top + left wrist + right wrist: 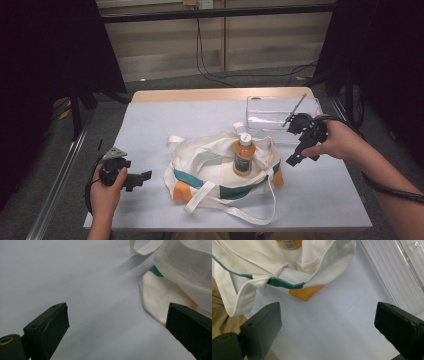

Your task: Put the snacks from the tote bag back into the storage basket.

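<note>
- The left gripper [134,179] rests low on the table with its jaws wide apart and empty, just beside the left edge of the white cloth tote bag with green and orange patches [210,172].
- The right gripper [301,150] hangs above the bag's right end, its jaws also apart, holding nothing.
- An orange bottle with a white cap [243,154] stands upright on the bag.
- A clear plastic box [280,116] sits behind the right gripper.
- The pale grey table [150,125] stands on a grey floor; black cables [210,70] lie behind it.
</note>
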### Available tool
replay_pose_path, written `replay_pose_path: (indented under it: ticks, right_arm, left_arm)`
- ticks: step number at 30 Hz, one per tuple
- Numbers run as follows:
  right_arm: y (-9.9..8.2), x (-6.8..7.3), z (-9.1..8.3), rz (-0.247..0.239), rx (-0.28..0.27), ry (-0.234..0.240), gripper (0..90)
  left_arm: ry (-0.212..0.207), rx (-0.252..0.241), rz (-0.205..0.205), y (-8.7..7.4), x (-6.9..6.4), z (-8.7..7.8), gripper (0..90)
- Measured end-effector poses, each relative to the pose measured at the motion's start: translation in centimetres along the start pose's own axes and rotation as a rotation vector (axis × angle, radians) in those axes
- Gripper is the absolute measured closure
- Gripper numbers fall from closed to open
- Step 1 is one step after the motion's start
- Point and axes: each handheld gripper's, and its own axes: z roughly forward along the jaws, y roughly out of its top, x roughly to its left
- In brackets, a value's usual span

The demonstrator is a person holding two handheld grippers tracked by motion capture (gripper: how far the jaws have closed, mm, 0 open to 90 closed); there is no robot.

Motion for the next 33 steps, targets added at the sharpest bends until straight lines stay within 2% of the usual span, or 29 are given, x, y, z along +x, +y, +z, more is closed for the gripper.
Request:
replay_pose_path:
  ticks: [8, 15, 33]
  right_arm:
    - [1.1, 0.5, -0.1, -0.019, -0.006, 0.006, 7.1]
    - [2.4, 1.1, -0.1, -0.041, -0.009, 0.006, 7.1]
    - [4.8, 2.3, 0.4, -0.076, -0.003, 0.016, 7.1]
  left_arm:
    - [0.003, -0.008, -0.010, 0.0, 0.1, -0.2, 4.6]
    - [-0.001, 0.000, 0.000, 0.0, 0.1, -0.2, 4.6]
    - [-0.001, -0.007, -0.008, -0.1, 0.1, -0.2, 4.6]
